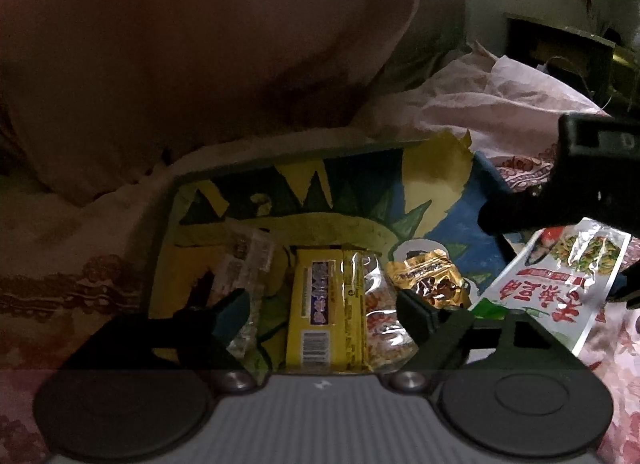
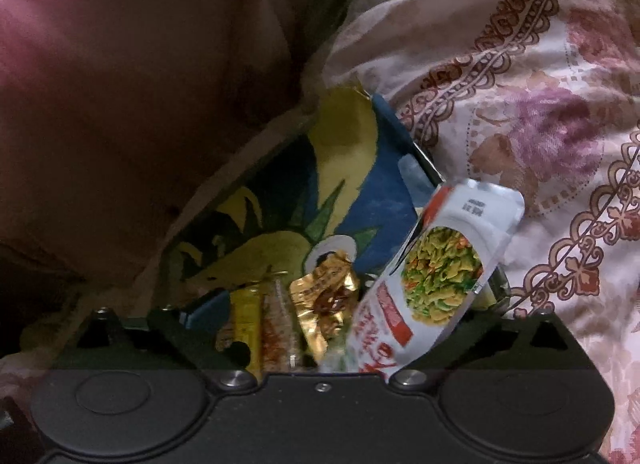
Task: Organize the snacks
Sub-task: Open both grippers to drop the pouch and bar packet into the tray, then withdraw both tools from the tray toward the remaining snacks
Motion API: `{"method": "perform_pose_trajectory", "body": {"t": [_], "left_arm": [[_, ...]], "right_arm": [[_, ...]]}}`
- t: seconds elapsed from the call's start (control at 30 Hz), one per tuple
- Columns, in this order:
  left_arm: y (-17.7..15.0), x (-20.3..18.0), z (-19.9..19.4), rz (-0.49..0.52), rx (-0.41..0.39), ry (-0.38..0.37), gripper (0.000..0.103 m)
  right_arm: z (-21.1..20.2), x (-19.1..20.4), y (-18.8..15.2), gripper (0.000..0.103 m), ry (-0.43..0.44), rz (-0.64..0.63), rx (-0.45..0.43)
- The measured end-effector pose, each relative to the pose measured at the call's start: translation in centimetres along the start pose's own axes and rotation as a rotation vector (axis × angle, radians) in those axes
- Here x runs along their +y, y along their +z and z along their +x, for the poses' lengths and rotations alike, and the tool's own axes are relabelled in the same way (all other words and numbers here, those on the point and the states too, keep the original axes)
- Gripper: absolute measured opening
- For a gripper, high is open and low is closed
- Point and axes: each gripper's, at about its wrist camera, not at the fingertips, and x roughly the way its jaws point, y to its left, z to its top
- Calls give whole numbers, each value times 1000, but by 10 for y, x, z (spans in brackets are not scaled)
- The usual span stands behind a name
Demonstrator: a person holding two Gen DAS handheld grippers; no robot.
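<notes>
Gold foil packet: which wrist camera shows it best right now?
Left wrist: the gold foil packet lies unobstructed on the tray beside the yellow box. The right wrist view shows it smaller, dimmer and blurrier.

A floral bedsheet (image 2: 520, 112) with brown scroll borders covers the bed. A large pinkish pillow (image 1: 180, 44) lies at its far left; a dark shelf (image 1: 560, 40) stands beyond.
</notes>
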Motion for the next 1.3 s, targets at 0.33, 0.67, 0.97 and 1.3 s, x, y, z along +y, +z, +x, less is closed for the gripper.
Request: {"method": "perform_pose_trajectory", "body": {"t": [0.33,0.67,0.97,1.3], "left_arm": [[-10,19,-47,5,-26,53,98],[-23,44,-91,-15,-35,95,100],[-33,67,-94,-22,-24,114,100],[-42,96,-98,-83,-38,98,101]], "right_arm": [[-23,10,-13,102,57,-24,104],[-12,17,-19,102,95,11,151],[6,46,22,102,85,-20,214],[6,113,43,102,-207,-338,106]]}}
